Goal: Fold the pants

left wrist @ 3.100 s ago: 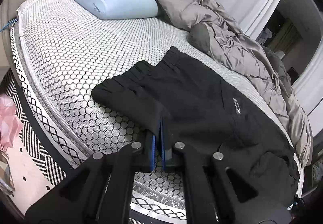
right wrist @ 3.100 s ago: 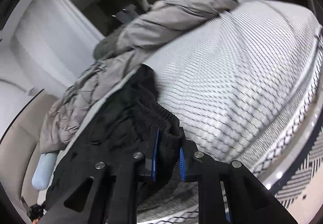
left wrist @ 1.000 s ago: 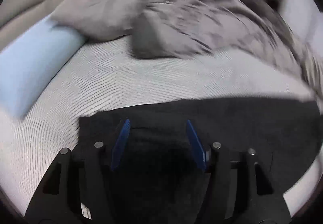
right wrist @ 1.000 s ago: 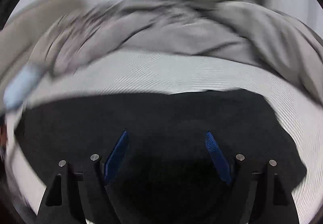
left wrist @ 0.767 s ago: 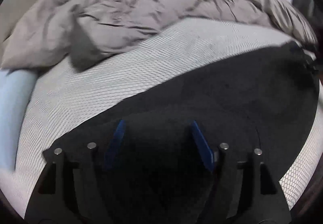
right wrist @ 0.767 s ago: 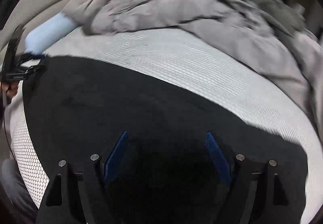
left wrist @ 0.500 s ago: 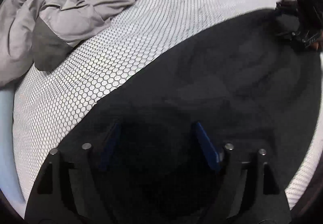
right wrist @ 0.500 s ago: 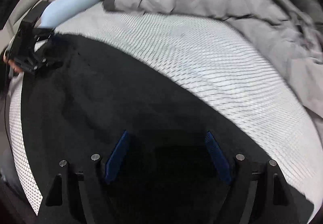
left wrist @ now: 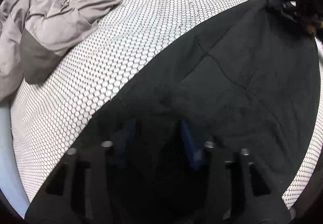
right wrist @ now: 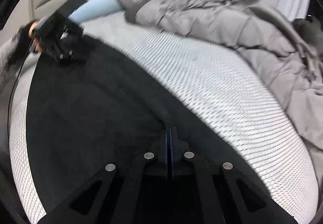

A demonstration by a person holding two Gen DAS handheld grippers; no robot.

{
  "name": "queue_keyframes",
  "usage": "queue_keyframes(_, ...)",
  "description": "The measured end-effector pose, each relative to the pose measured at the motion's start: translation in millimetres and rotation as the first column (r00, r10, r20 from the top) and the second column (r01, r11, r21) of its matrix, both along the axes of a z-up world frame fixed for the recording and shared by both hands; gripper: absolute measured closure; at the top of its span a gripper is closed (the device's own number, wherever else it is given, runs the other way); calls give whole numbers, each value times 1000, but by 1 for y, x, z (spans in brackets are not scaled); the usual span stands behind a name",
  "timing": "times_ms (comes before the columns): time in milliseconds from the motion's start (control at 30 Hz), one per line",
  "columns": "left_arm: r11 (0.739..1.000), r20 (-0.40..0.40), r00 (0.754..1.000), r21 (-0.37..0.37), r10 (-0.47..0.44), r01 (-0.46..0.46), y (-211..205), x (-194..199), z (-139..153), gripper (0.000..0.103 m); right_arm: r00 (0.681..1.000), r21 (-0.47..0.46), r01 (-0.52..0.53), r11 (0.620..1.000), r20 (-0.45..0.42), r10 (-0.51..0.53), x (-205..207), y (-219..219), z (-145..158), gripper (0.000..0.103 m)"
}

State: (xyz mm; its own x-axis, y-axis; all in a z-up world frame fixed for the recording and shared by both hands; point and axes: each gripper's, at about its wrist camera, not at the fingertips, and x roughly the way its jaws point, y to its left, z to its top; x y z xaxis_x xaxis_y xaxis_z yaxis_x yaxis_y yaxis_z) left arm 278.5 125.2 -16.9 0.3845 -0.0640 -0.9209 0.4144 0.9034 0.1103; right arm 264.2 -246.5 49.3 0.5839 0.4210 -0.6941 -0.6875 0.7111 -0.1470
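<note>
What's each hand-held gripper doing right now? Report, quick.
Left hand-held gripper: jaws closing, black pants between them.
Right hand-held gripper: shut on the pants' edge.

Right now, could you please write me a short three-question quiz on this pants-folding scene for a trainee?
1. True or false: the right gripper is wide open.
2. What lies bunched along the far side of the mattress? A) grey duvet B) red towel C) cardboard box
3. Fill in: the black pants lie flat on the ____.

Key: 1. False: its pads are together, pinching the pants' edge. 2. A, the grey duvet. 3. Mattress.
</note>
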Motion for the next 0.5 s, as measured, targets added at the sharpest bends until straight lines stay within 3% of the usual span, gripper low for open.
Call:
queue_keyframes(200, 998, 79, 996, 45, 30, -34, -8, -2, 1, 99, 999, 35, 9, 999, 46, -11, -5, -1, 12, 101)
queue_keyframes(400, 994, 180, 978, -13, 111, -110, 1, 3, 27, 102, 996, 46, 48, 998, 68, -51, 1, -3, 10, 101)
queue_keyframes(500, 986, 167, 971, -36, 169, -165, 10, 25, 27, 102, 992, 46, 97, 994, 79, -101, 15, 0, 5, 101)
